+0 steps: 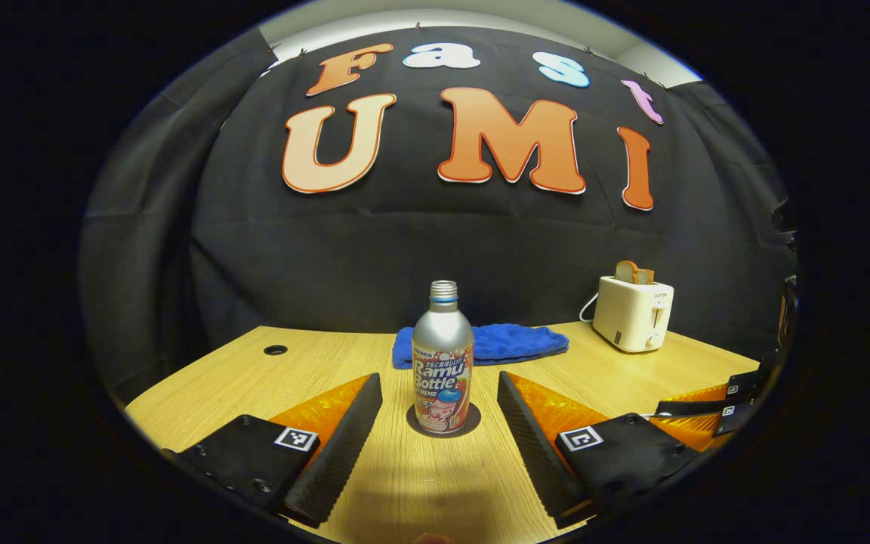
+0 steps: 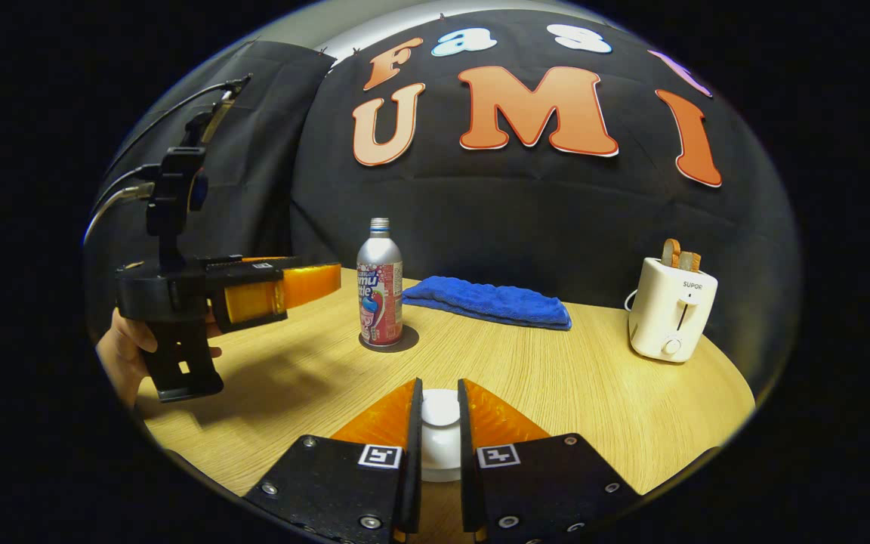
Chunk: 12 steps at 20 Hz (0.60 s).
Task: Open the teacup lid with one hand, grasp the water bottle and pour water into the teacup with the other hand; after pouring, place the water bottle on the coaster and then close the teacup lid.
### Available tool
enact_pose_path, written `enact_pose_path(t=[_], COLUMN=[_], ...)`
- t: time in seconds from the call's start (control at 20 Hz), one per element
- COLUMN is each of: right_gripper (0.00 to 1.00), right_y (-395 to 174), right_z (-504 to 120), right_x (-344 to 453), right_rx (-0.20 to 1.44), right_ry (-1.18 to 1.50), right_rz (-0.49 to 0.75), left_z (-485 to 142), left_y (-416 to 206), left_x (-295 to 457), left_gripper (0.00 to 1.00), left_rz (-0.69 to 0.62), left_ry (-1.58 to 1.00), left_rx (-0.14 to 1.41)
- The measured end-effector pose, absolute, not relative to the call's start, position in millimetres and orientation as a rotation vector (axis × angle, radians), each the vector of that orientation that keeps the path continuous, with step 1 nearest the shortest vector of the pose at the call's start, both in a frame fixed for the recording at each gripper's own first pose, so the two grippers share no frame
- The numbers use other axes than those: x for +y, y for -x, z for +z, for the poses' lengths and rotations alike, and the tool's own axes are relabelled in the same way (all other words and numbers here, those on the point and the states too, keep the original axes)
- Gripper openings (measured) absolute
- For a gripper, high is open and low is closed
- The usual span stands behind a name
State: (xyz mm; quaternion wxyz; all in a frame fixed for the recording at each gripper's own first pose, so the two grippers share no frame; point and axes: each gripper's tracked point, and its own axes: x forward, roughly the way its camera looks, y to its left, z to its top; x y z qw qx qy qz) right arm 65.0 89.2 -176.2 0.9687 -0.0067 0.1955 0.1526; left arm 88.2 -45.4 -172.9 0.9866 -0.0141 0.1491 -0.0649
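Right gripper [image 2: 439, 423] sits bottom centre of the right gripper view, fingers drawn in tight on the white knob of the teacup lid [image 2: 440, 434], one pad pressing each side. Lid is white and rounded; the cup under it is hidden by the fingers, so can't tell whether the lid is seated or lifted.

Left gripper [image 1: 439, 423], bottom of the left gripper view: fingers spread wide apart, holding nothing. Water bottle [image 1: 442, 359] stands upright at frame centre, in line with the gap between the fingertips but beyond them, not touching either pad. Cap is off, threaded neck bare. Bottle rests on a dark round coaster [image 1: 473, 427], whose rim shows around the base.

Right gripper view has the same bottle left of centre, upright on the coaster. Left gripper appears at frame left there, raised above the table [image 2: 593, 378], orange finger pointing toward the bottle and near it, held by a hand [image 2: 121, 351] at the far left edge.

Blue towel [image 1: 510, 344] lies folded behind the bottle. White toaster [image 1: 633, 313] with bread slices in its slots stands at right of frame, well apart from the bottle.
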Motion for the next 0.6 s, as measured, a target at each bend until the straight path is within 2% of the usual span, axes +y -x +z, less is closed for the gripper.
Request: enact_pose_path(t=[0.2,0.3,0.55,0.6], right_gripper=[0.26,0.31,0.42,0.44], right_y=[-65,-63,-61,-61], right_z=[-177,-172,-134,-126], right_x=[90,90,83,79], right_rx=[0.387,0.371,0.273,0.253], right_ry=[0.03,0.035,-0.004,-0.013], right_rz=[0.306,0.306,0.299,0.293], left_z=[-160,-152,-130,-124], left_y=[-79,-74,-64,-62], left_x=[-49,-49,-44,-42], left_gripper=[1.0,1.0,1.0,0.97], left_rz=[-0.126,-0.123,-0.1,-0.091], left_ry=[0.018,0.016,0.014,0.011], left_rx=[0.267,0.253,0.203,0.19])
